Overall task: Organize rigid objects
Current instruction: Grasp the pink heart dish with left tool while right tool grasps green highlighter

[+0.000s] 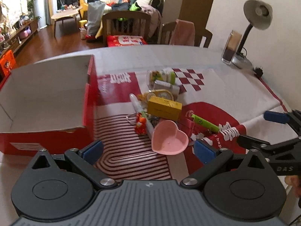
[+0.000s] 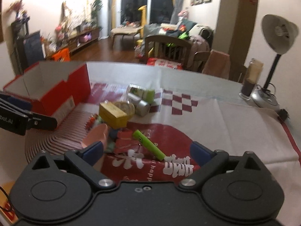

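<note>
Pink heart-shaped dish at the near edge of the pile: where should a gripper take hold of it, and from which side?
Probably the pink heart-shaped dish by its raised rim, one finger inside the empty bowl and one outside. Come from the near side, where only tablecloth lies; the far side abuts the yellow box and other clutter.

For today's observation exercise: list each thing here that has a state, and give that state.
Red box: open, nothing visible inside.
Pink heart dish: upright, empty.
Yellow carton: closed, lying in the pile.
Green pen: lying flat.
Desk lamp: off.
Left tool: open, holding nothing.
Right tool: open, holding nothing.
</note>
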The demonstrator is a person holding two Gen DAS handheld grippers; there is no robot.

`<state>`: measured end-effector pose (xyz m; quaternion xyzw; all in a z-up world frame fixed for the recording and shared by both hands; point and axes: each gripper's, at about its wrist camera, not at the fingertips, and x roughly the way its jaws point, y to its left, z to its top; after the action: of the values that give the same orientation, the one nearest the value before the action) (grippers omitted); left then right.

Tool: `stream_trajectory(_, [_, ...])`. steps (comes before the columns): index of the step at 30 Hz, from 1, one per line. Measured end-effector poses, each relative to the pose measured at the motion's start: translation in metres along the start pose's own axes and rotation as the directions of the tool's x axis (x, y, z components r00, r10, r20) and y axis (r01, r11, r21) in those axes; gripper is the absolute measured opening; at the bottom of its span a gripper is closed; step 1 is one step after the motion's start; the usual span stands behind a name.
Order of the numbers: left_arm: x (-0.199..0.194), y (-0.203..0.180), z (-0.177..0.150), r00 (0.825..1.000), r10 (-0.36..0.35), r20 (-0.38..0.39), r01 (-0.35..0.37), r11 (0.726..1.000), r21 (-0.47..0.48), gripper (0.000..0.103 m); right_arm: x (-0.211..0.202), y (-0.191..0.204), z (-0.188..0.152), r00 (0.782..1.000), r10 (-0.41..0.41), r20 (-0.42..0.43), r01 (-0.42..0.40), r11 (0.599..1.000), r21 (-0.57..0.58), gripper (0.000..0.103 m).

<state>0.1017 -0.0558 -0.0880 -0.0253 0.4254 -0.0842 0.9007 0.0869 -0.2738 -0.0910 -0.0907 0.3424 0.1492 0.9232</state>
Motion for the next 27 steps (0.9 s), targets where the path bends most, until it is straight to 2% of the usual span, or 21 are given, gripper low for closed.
stream_trajectory(4, [0.019,-0.009,0.0,1.0,-0.004,-0.015,0.004,1.0,0.017,0.103,0.02,-0.011,-0.001,0.999,0.04,-0.023,-0.041,0.997,-0.058,0.095])
stream_trajectory(11, [0.06,-0.015,0.002,0.997,-0.03,-0.075,0.03,1.0,0.0,0.103,0.055,-0.027,0.006,0.991,0.108,-0.076,-0.115,0.989,-0.094,0.08])
stream_trajectory(14, [0.076,-0.017,0.001,0.995,-0.031,-0.095,0.031,1.0,0.002,0.103,0.071,-0.027,0.006,0.989,0.113,-0.096,-0.126,0.982,-0.144,0.077])
stream_trajectory(22, [0.107,-0.019,-0.001,0.987,-0.017,-0.159,0.017,1.0,-0.003,0.103,0.098,-0.032,0.003,0.976,0.157,-0.151,-0.184,0.964,-0.19,0.066])
stream_trajectory(27, [0.118,-0.017,0.0,0.982,-0.048,-0.185,0.045,0.999,-0.021,0.102,0.108,-0.032,0.004,0.97,0.177,-0.165,-0.209,0.956,-0.207,0.055])
